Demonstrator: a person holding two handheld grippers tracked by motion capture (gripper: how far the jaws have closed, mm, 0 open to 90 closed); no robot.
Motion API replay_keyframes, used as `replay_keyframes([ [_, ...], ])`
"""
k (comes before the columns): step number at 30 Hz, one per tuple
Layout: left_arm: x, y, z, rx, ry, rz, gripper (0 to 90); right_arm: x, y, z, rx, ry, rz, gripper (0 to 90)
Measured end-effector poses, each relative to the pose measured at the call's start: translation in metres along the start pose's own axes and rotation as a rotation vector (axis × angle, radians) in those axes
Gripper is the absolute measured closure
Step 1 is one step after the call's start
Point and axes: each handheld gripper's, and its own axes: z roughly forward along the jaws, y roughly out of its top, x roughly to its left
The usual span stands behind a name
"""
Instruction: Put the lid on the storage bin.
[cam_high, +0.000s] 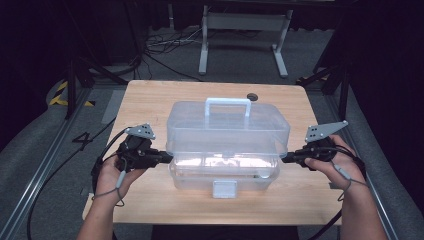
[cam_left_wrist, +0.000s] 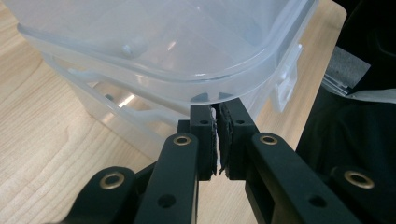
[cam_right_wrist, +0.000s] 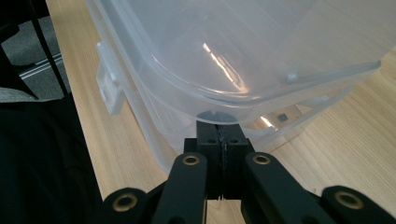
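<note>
Two forearms come in at the near edge of the wooden bench (cam_high: 150, 100), each hand holding a set of tongs turned inward at a clear plastic storage box (cam_high: 225, 150) that sits mid-bench. The left tongs (cam_high: 167, 158) meet the box's left end and the right tongs (cam_high: 286, 159) its right end, both at the seam where the lid (cam_high: 227, 127) overhangs the base. From the left gripper view, the jaws stand nearly together with a thin sliver of pale material between the pads, tips tucked under the lid's rim (cam_left_wrist: 205, 91). From the right gripper view, the jaws are pressed flat together just beneath the rim (cam_right_wrist: 219, 105); whether they pinch any plastic cannot be told. A white latch (cam_high: 224, 188) hangs on the box's near face, and a carry handle (cam_high: 228, 107) stands upright on the lid. Beyond the box a dark round hole (cam_high: 252, 96) marks the far edge of the bench. Farther off, cables trail over grey floor beside a white frame stand (cam_high: 245, 30). A "4" (cam_high: 82, 140) is marked on the floor left of the bench.
</note>
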Motion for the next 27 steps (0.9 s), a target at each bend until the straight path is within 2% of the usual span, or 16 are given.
replay_keyframes([
  [9, 0.001, -0.001, 0.005, 0.048, -0.018, -0.002, 85.0, 0.001, -0.001, 0.003, 0.047, -0.005, -0.011, 88.7],
  [23, 0.001, -0.002, 0.008, 0.096, -0.025, 0.000, 85.2, 0.001, -0.003, 0.009, 0.098, 0.020, -0.010, 88.4],
  [27, 0.001, -0.002, 0.011, 0.127, -0.032, 0.004, 85.0, 0.001, -0.003, 0.010, 0.114, 0.022, -0.013, 88.2],
])
